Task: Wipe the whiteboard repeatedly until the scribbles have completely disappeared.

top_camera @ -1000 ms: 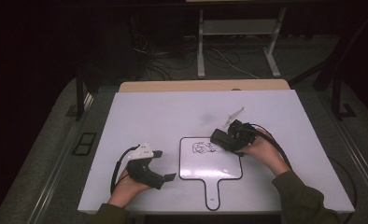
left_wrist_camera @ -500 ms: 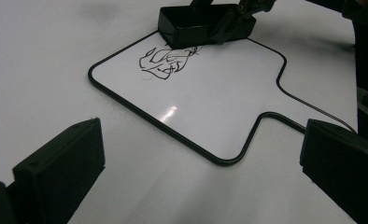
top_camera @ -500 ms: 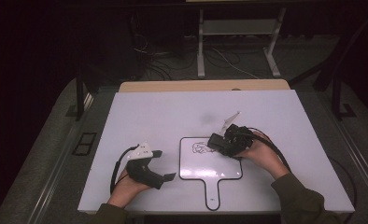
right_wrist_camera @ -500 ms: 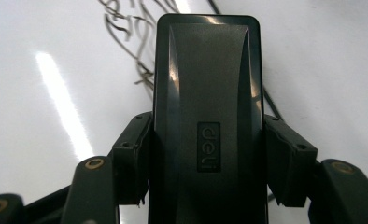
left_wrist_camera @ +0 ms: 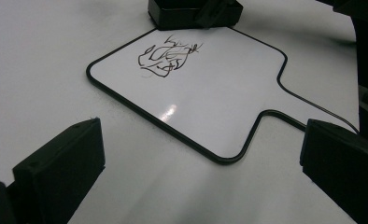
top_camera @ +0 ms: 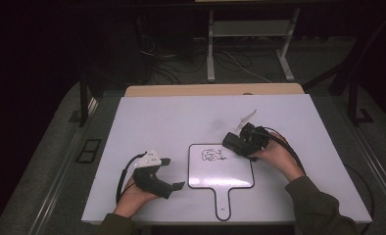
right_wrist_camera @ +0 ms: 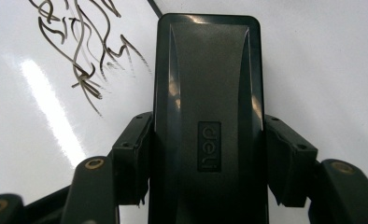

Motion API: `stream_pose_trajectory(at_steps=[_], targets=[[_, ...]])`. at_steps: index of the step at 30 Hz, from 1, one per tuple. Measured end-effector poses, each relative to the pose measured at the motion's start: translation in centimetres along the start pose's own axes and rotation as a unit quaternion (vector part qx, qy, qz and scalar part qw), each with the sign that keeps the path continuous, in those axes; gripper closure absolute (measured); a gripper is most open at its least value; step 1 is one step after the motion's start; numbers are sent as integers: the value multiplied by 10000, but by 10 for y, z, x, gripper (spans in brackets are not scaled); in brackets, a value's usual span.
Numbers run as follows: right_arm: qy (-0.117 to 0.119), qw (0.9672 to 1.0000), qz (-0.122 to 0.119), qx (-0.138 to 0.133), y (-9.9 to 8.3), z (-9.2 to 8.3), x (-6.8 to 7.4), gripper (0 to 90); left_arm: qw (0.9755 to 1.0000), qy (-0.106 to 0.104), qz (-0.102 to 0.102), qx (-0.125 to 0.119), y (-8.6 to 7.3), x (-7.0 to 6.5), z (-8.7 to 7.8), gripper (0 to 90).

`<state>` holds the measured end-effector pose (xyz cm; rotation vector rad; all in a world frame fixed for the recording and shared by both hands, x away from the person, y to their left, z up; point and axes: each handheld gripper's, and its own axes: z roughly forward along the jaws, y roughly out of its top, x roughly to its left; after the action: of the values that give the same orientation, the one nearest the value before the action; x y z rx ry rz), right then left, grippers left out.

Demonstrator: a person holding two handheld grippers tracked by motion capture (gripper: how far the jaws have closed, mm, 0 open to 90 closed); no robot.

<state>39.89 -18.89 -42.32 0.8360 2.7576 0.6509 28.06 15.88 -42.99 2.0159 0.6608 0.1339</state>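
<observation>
A: Start with the big thing. The white table (top_camera: 181, 127) takes up the middle of the high view, and the small paddle-shaped whiteboard (top_camera: 225, 174) lies flat on its near half, handle pointing toward the person.

B: And the scribble (top_camera: 211, 155) sits in the board's upper left corner from up there. In the left gripper view the same black scribble (left_wrist_camera: 166, 56) is much plainer, loops and crossing strokes, and the board's dark rim and a glare spot show too.

A: What about the eraser (top_camera: 234, 143)? From above it is just a dark block at the board's top right edge, merged with the right gripper (top_camera: 240, 142).

B: The right gripper view sorts that out. The black eraser (right_wrist_camera: 208, 116) stands lengthwise between the two jaws, both pads pressed against its sides, so that gripper is clamped on it. Its front end lies just beside the right fringe of the scribble, which looks streaked.

A: Hand pose?

B: The right hand (top_camera: 274, 156) reaches in from the right, forearm angled across the table, gripper aimed left at the scribble. The left hand (top_camera: 132, 196) rests on the table left of the board, and the left gripper (top_camera: 169, 174) points toward it.

A: Its jaws?

B: Spread wide in its own view, nothing between them but bare table and the board's edge.
</observation>
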Motion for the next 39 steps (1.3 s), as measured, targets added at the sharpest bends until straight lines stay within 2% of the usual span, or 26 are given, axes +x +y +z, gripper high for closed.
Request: stream_pose_trajectory(at_steps=[8, 15, 29, 38, 39], targets=[[-14, 10000, -74, 6, 4, 2, 2, 387, 10000, -15, -3, 13, 0, -1, 1, 0], [3, 9998, -209, 40, 13, 5, 10, 387, 10000, -16, -11, 18, 0, 0, 1, 0], [164, 9976, -669, 68, 27, 10, 39, 387, 10000, -18, 0, 12, 0, 0, 1, 0], [367, 9957, -854, 58, 33, 12, 53, 387, 10000, -15, 10, 18, 0, -1, 1, 0], [384, 9960, -803, 61, 34, 12, 55, 387, 10000, -15, 10, 17, 0, -1, 0, 0]])
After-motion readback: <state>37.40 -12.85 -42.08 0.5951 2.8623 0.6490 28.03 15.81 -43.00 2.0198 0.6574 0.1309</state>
